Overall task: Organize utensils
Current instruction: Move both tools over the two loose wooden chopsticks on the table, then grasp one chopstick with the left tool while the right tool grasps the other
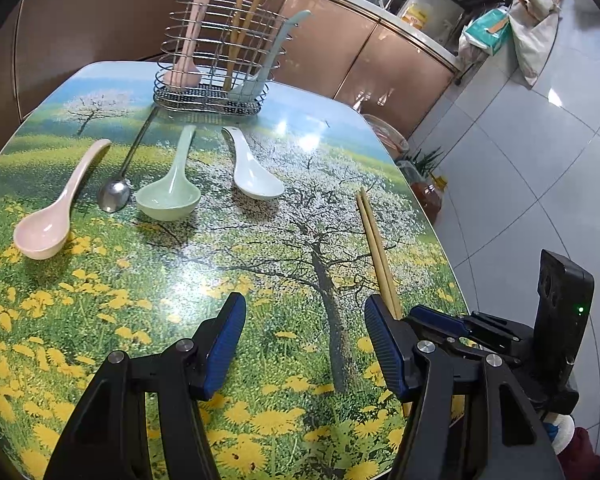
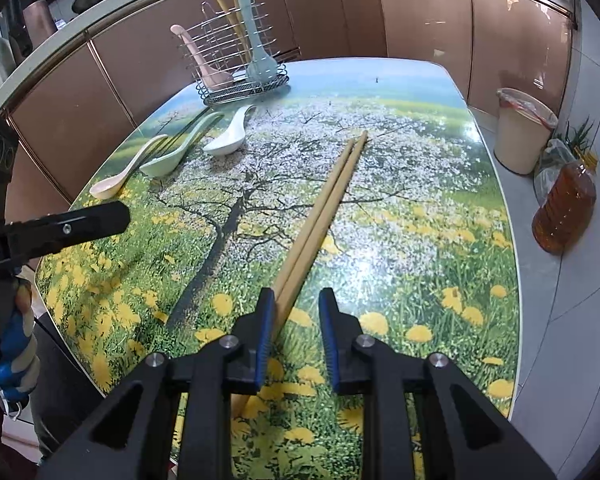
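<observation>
Where flat on the flower-print table (image 2: 420,240): two wooden chopsticks (image 2: 324,208), side by side, long axis running from between the right gripper (image 2: 296,316) fingers away toward the far edge. Right jaws narrowly apart, astride the near ends, left pad beside the sticks, grip not certain. Left gripper (image 1: 304,320) half open, holding nothing. Four loose spoons: pink (image 1: 56,208), steel (image 1: 116,192), green (image 1: 172,188), white (image 1: 252,172). One wire caddy (image 1: 216,60), with two spoons, two chopsticks upright.

Table (image 1: 260,280): spoons (image 1: 168,196), chopsticks (image 1: 376,248), rack (image 1: 220,60)
</observation>
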The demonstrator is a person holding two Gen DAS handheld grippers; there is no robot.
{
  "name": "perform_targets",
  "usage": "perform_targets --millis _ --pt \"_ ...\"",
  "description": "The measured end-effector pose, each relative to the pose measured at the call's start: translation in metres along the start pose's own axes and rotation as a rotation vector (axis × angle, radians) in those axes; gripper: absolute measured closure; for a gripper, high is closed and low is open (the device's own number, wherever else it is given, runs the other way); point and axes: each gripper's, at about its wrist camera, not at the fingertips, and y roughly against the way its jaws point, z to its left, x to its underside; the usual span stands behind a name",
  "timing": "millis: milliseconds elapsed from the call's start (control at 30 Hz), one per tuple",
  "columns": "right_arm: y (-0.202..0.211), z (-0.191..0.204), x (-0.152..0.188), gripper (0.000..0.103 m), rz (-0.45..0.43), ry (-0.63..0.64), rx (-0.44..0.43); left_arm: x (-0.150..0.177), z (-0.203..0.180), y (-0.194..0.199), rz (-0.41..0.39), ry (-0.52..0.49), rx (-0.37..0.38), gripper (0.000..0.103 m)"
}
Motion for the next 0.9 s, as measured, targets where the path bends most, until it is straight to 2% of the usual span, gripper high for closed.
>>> perform_targets --millis 367,633,800,900 --pt "0.005 -0.015 0.001 0.081 0.007 0.007 0.038 -0.007 -0.013 -0.015 0.024 -0.028 0.002 0.042" --pt "0.015 -0.039 0.005 0.081 0.021 0.003 0.068 -0.012 -0.05 -0.045 0.096 -0.134 0.013 0.042" --pt "0.019 -0.049 0.008 0.081 0.034 0.012 0.071 -0.013 -0.071 -0.074 0.177 -0.199 0.009 0.049" --pt "0.021 -0.053 0.008 0.081 0.041 0.016 0.064 -0.011 -0.08 -0.091 0.229 -0.242 -0.01 0.057"
